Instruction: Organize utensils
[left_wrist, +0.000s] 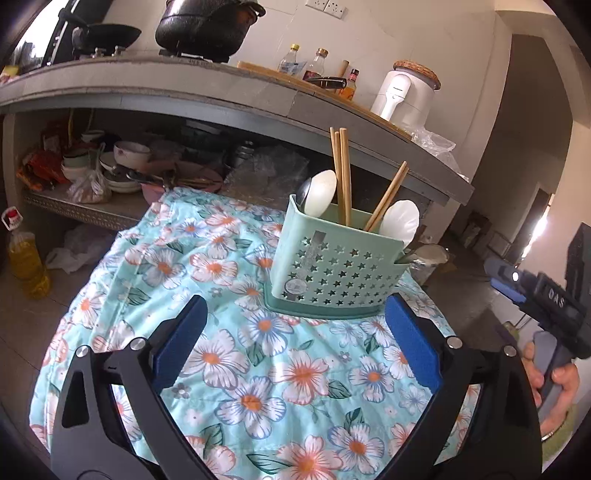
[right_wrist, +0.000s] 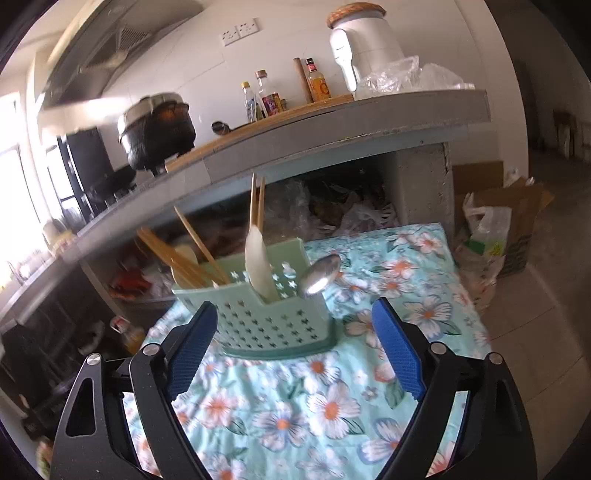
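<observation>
Green utensil caddy (left_wrist: 332, 266), light rigid plastic, top-heavy; grasp by rim; left gripper (left_wrist: 295, 339) and right gripper (right_wrist: 295, 343) wide open, empty.

The left gripper (left_wrist: 295, 325) has 2 black angular arms with triangular cut-outs, round silver screw heads at the pivots, and blue ribbed pads on its fingers (left_wrist: 410, 343). The right gripper (right_wrist: 295, 332) is built alike: black frame, silver screws, blue textured pads. In the left wrist view its body carries white lettering, and a hand (left_wrist: 557, 384) shows on a grey handle.
</observation>
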